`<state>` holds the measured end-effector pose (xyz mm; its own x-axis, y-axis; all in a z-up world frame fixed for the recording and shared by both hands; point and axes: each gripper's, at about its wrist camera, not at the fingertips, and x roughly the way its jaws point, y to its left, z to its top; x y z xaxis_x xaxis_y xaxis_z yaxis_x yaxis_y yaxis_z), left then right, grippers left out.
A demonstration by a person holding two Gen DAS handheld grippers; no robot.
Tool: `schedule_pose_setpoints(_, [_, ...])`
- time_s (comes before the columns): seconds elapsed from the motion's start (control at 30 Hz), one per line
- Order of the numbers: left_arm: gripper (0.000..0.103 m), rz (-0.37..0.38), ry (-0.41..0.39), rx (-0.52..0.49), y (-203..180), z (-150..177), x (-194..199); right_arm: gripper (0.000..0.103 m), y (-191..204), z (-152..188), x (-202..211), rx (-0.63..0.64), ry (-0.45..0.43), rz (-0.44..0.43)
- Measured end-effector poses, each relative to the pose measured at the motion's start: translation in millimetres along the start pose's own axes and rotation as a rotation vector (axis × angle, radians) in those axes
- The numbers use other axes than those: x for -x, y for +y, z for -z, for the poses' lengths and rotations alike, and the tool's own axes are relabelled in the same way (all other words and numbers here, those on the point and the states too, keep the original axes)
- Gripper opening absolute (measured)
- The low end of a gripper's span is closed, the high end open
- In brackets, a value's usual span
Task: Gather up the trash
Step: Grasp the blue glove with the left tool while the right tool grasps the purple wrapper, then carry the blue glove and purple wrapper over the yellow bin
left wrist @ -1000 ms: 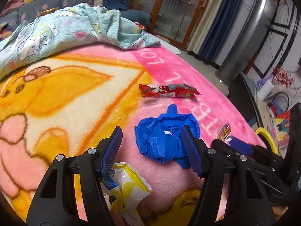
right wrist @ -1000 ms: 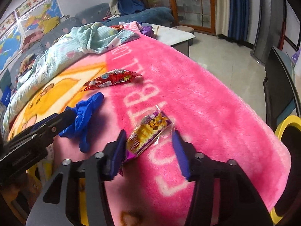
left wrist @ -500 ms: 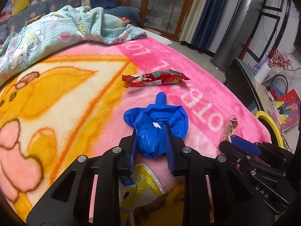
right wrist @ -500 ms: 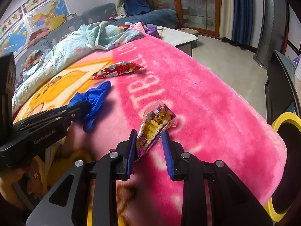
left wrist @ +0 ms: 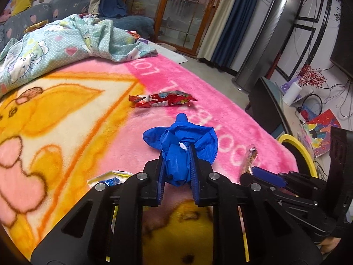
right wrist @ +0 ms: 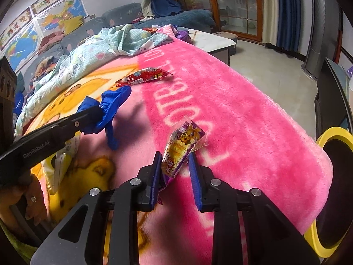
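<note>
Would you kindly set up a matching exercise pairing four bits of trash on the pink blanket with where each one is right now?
Things:
1. crumpled blue plastic glove
2. purple and yellow snack packet
3. long red snack wrapper
4. yellow and white plastic packet

Places:
A. lying loose on the blanket, beyond both grippers
B. between the left gripper's closing jaws
C. partly hidden beneath the left gripper
D. clamped in the right gripper

Pairs: 1-B, 2-D, 3-A, 4-C

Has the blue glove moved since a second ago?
Yes. The blue glove, squeezed in the closing left tool, is bunched and lifted off the pink blanket, away from the red wrapper.
</note>
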<state>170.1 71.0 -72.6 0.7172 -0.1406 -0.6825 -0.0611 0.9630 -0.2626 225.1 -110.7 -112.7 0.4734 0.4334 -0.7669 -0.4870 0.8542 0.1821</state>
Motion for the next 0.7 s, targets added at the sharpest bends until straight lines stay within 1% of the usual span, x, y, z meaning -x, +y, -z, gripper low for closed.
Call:
schedule_pose_setpoints(0.2, [0.013, 0.036, -0.012, -0.003, -9.3, 0.4, 7.6, 0.024, -5.9, 3.2, 10.3, 0.005, -0.011, 0.009])
schedule_pose_setpoints(0.4, [0.013, 0.067, -0.027, -0.02, -22.1, -1.1, 16.8, 0.024, -21.6, 4.6, 26.7, -0.016, -0.027, 0.021])
schedule_pose_setpoints(0.7, [0.013, 0.104, -0.038, -0.075, -52.2, -0.6, 25.2, 0.024, -48.4, 6.2, 52.3, -0.064, -0.062, 0.044])
